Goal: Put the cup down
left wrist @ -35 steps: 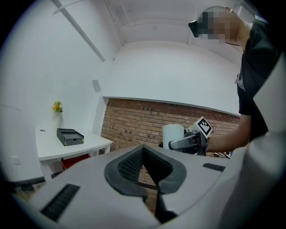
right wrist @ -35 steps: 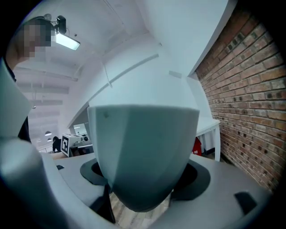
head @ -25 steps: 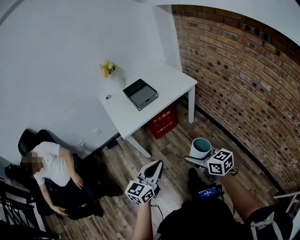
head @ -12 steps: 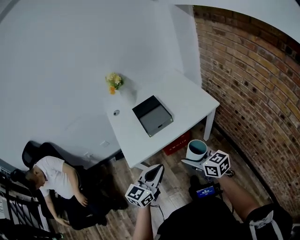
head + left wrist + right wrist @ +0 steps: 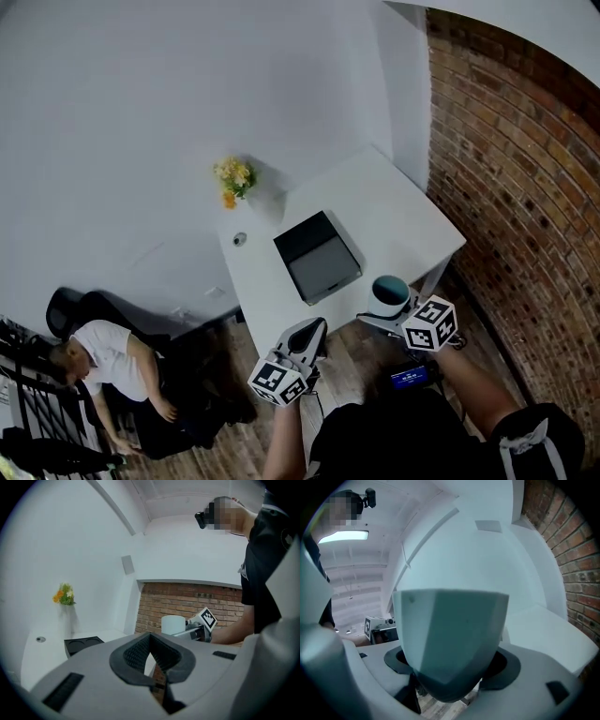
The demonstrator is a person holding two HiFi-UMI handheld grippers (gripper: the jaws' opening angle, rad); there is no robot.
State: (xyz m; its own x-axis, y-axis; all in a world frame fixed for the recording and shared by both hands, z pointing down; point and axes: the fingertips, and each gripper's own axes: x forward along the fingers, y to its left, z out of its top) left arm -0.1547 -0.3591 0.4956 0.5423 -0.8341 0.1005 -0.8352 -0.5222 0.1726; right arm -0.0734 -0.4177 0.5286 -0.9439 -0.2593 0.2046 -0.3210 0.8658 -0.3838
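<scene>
A pale cup with a teal inside [image 5: 390, 292] hangs upright just off the near edge of the white table [image 5: 403, 216]. My right gripper [image 5: 382, 317] is shut on the cup's sides. In the right gripper view the cup [image 5: 452, 639] fills the middle, clamped between the jaws of that gripper [image 5: 451, 670]. My left gripper [image 5: 313, 330] is lower and to the left, above the wooden floor, shut and holding nothing. In the left gripper view its pads [image 5: 136, 651] meet, and the cup [image 5: 173, 624] shows beyond them.
A black and grey box [image 5: 317, 256] lies mid-table. A vase of flowers [image 5: 234, 178] and a small round object [image 5: 240, 239] stand at the table's far left. A brick wall [image 5: 525, 187] runs along the right. A person [image 5: 108, 352] sits at lower left.
The table has come steadily closer in the head view. The held cup now hangs by the table's near edge, where before it was over the floor. Both grippers have kept their states.
</scene>
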